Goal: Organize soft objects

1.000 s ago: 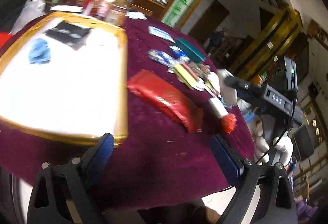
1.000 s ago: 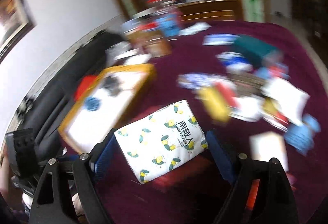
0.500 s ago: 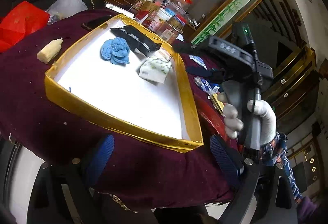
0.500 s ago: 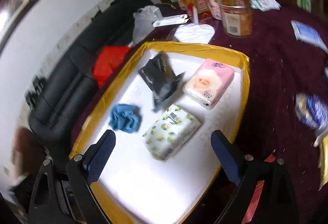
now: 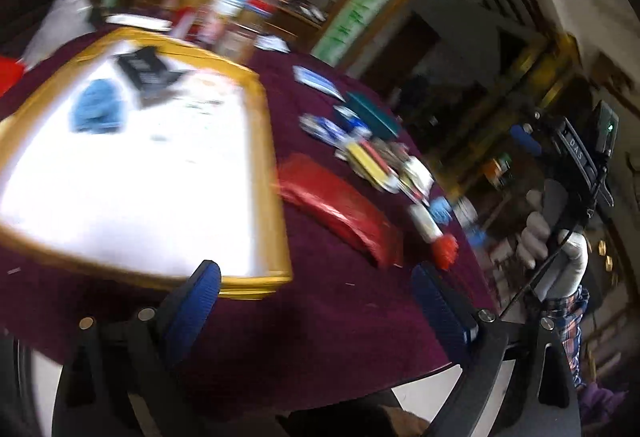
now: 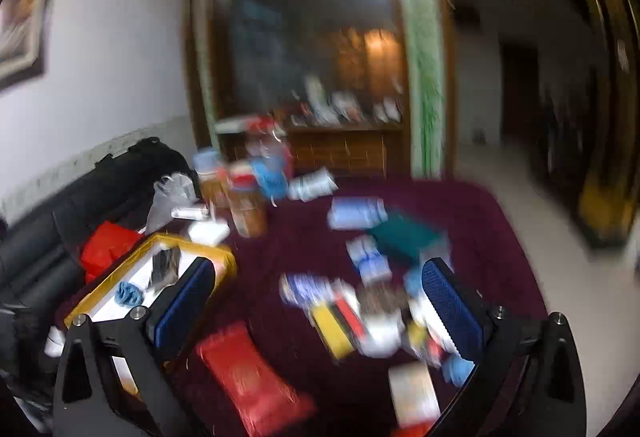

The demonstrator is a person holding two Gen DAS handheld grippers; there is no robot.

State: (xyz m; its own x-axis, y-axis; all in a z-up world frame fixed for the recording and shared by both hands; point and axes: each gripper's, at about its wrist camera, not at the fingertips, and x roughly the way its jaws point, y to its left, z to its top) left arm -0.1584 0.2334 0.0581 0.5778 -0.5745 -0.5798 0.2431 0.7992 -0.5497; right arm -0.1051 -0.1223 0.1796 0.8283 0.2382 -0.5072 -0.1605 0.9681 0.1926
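A gold-rimmed white tray (image 5: 276,197) (image 6: 100,289) lies on the maroon tablecloth. It holds a blue cloth (image 5: 96,109) (image 6: 128,293), a black pouch (image 5: 144,73) and blurred pale tissue packs (image 5: 200,97). A red packet (image 5: 340,213) (image 6: 248,373) lies to the right of the tray. Beyond the packet is a pile of small packets (image 5: 380,161) (image 6: 360,301). My left gripper (image 5: 314,289) hangs open over the table's near edge with nothing in it. My right gripper (image 6: 316,277) is above the table with its jaws opening and nothing between them. A gloved hand (image 5: 552,241) holds it at the right.
Jars and bottles (image 6: 248,205) crowd the table's far side behind the tray. A teal box (image 6: 404,233) sits past the pile. A black sofa (image 6: 100,189) with a red bag (image 6: 108,245) is to the left, and bare floor to the right.
The right gripper let go of the lemon-print tissue pack in the tray, then rose and swung right toward the pile, its jaws wider. The left view swung to the tray and back.
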